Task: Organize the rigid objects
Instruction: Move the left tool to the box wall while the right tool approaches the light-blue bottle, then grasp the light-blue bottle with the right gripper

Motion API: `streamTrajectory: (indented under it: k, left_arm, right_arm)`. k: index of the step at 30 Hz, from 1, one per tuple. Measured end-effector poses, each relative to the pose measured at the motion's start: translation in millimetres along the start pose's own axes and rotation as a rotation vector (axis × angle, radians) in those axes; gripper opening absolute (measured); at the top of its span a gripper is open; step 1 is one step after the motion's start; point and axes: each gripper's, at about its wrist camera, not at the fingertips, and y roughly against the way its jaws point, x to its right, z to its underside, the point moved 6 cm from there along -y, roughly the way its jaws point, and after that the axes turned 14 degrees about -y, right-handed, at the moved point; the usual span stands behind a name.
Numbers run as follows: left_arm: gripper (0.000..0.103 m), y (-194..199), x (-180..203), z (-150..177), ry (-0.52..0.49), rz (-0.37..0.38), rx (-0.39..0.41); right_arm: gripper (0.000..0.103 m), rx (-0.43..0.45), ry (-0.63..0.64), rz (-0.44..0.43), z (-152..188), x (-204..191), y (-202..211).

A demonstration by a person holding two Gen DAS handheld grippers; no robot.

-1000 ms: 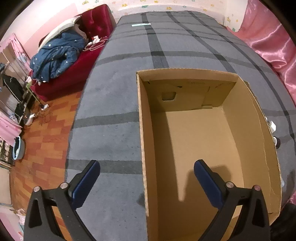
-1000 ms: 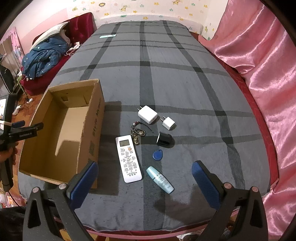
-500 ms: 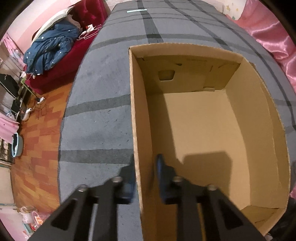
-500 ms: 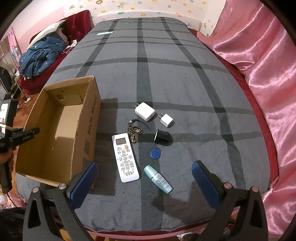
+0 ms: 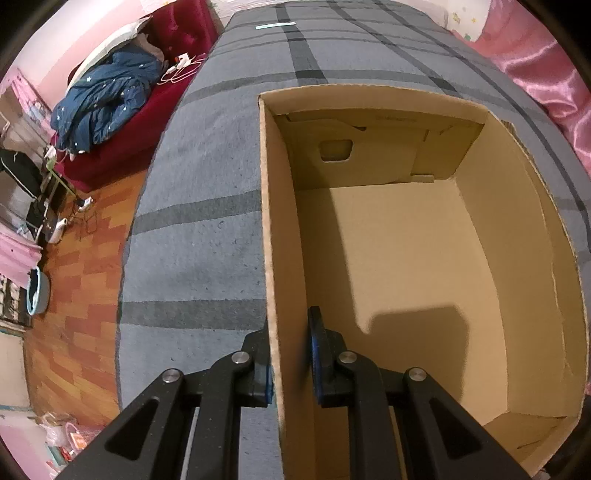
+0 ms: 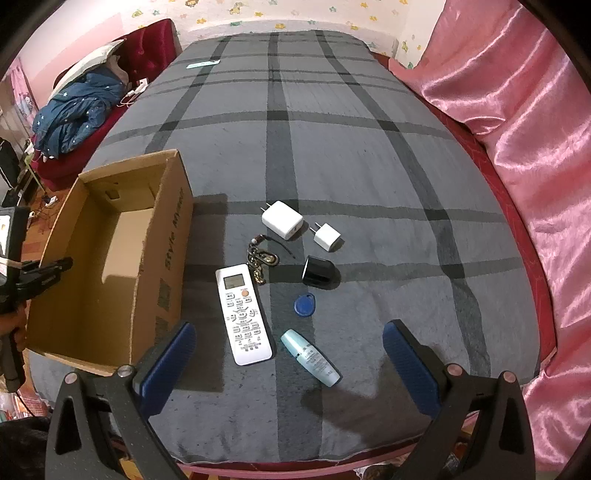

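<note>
Left wrist view: the left gripper (image 5: 290, 360) has its jaws clamped on the near left wall of an open cardboard box (image 5: 406, 266), one blue pad outside the wall and one inside. The box sits on a bed (image 5: 207, 236) spread with a grey blanket crossed by darker stripes. Left of the jaws, beyond the bed's edge, lies an orange-red tiled floor (image 5: 74, 295); farther ahead on that side a red sofa (image 5: 173, 44) carries a crumpled blue jacket (image 5: 99, 103).

In the right wrist view the right gripper (image 6: 291, 365) hangs above the bed with its jaws wide and nothing between them. Just ahead of them lie a white remote control (image 6: 243, 314), a pale blue bottle (image 6: 310, 357) and a blue key fob (image 6: 304, 305). Farther ahead are a black adapter (image 6: 317, 272), a keychain (image 6: 263, 258), a large white charger (image 6: 282, 219) and a small white charger (image 6: 328, 237). The box stands ahead and to the left of these jaws, touching none of the small items. Pink satin fabric (image 6: 517, 147) banks up to the right, and star-patterned wallpaper (image 6: 258, 14) backs the room.
</note>
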Motion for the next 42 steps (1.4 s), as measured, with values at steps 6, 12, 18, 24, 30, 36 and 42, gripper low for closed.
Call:
streamTrajectory:
  k: [6,12,18,24,30,36,42]
  left_arm:
    - [0.016,-1,0,-1,0.012,0.008,0.001]
    - [0.016,-1,-1,0,0.022,0.018,0.007]
    - [0.016,-2,-2,1,0.04,0.036,0.011]
    - [0.016,-3,-3,1,0.046,0.051,0.016]
    - [0.016,-2,-2,1,0.046,0.056,0.019]
    - [0.016,-2,-2,1,0.049,0.06,0.024]
    - [0.016,-2,-2,0,0.047,0.055,0.023]
  right_arm:
    - [0.103,-0.024,0.002,0.02,2,6,-14]
    - [0.103,-0.059,0.018,0.055,4,16,-37]
    - [0.103,-0.124,0.048,0.087,16,26,-66]
    - [0.103,-0.179,0.075,0.103,24,33,-94]
    - [0.103,-0.214,0.098,0.116,30,37,-116]
    - [0.102,-0.281,0.101,0.083,42,39,-139]
    - [0.093,-0.317,0.098,0.063,46,40,-150]
